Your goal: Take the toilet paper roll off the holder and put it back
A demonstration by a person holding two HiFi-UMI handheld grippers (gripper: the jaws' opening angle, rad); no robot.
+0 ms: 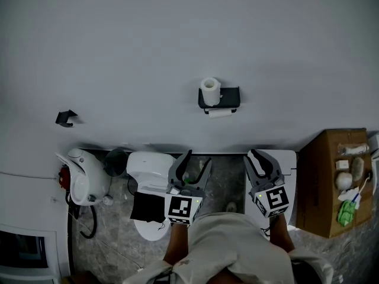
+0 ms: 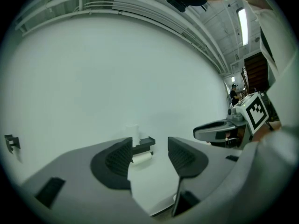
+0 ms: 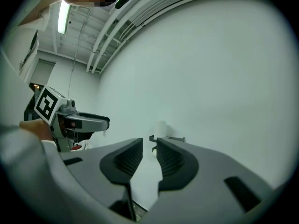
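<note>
A black wall holder [image 1: 230, 96] carries one white toilet paper roll [image 1: 209, 90] standing upright on its top shelf, and a second roll [image 1: 219, 113] hangs under it. Both grippers are held low, close to the person's body and far from the holder. My left gripper [image 1: 199, 157] has its jaws apart with nothing between them; past its pads the left gripper view shows the holder [image 2: 145, 143] and the upright roll [image 2: 132, 133]. My right gripper [image 1: 260, 154] shows a narrow gap between its jaws and holds nothing; the roll [image 3: 160, 129] appears just above that gap.
A white toilet [image 1: 151, 170] stands below the left gripper, with a white appliance [image 1: 86, 176] to its left. A cardboard box [image 1: 331, 182] with small items on top is at the right. A small black hook [image 1: 66, 118] is on the wall at the left.
</note>
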